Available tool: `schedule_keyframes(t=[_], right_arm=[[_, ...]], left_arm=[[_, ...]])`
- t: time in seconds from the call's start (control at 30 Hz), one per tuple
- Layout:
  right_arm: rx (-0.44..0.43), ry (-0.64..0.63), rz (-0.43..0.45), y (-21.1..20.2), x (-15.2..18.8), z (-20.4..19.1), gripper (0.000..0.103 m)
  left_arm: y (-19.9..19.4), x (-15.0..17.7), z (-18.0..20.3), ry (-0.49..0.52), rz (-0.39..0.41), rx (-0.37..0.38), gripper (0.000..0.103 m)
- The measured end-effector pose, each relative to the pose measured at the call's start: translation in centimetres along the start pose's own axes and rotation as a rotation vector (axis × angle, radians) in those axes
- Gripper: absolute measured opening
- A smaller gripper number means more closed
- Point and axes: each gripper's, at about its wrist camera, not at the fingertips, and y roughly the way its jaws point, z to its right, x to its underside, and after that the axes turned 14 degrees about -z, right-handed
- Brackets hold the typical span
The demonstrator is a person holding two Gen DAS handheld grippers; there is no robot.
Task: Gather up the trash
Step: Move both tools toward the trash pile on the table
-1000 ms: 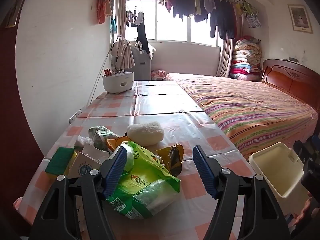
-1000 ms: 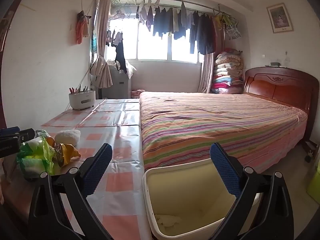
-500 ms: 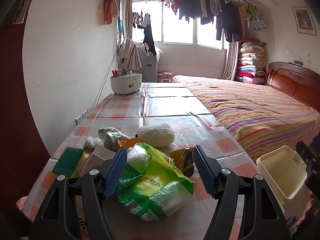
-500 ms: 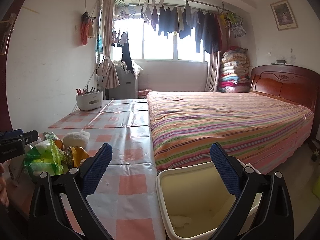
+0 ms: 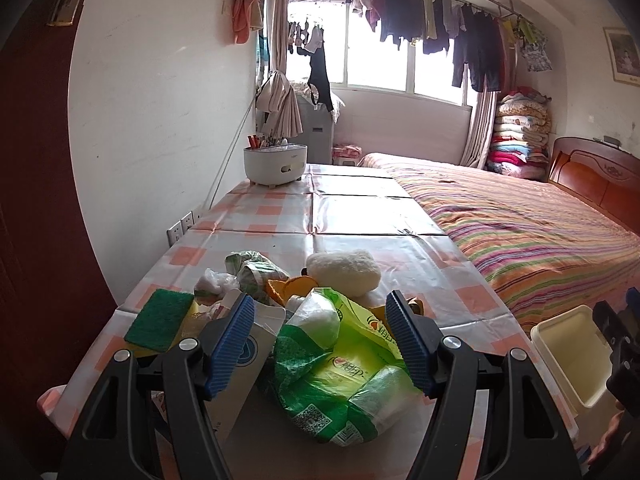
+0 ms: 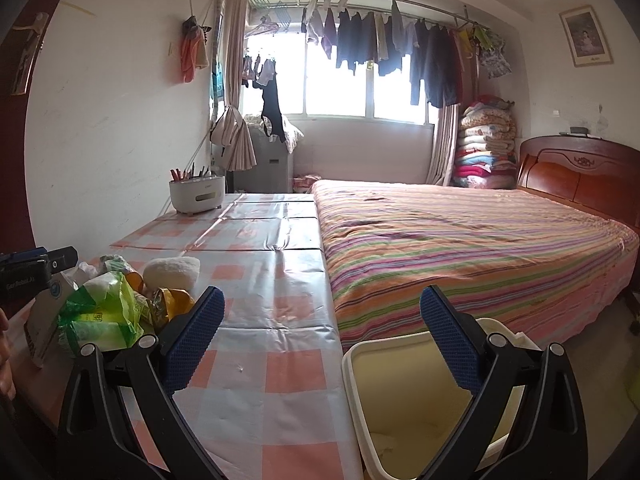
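Trash pile crowds the table's near corner; beyond it lies seemingly open tabletop.

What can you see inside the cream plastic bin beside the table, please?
Inside the cream plastic bin, only a little pale crumpled scrap lies on the bottom. The right gripper's fingers cover part of the inside, so the rest of the bottom cannot be seen.

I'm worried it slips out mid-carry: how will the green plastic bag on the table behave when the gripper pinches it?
The green plastic bag looks crinkled and glossy, so probably floppy and somewhat slippery. It seems puffy and lightly filled, likely light. It will probably crumple between the left gripper pads.
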Motion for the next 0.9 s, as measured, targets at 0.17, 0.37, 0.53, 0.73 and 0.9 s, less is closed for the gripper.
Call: schedule_keyframes(t=[0.17, 0.37, 0.53, 0.73, 0.9], right_arm=[[-0.007, 0.006, -0.008, 0.3, 0.2, 0.1, 0.097], [-0.013, 0.006, -0.009, 0.4, 0.2, 0.0, 0.097], [-0.023, 0.009, -0.009, 0.3, 0.1, 0.1, 0.097], [-0.028, 0.007, -0.002, 0.1, 0.1, 0.1, 0.097], [-0.029, 0.014, -0.004, 0.1, 0.2, 0.3, 0.097]], left_arm=[[-0.1, 1.4, 1.0, -0.003, 0.007, -0.010, 0.066], [-0.6, 2.8, 2.0, -0.003, 0.010, -0.019, 0.066], [-1.1, 4.0, 3.4, 0.003, 0.000, -0.028, 0.066], [-1.6, 4.6, 4.6, 0.015, -0.011, -0.035, 0.066], [-1.9, 5.0, 5.3, 0.017, -0.016, -0.034, 0.066]])
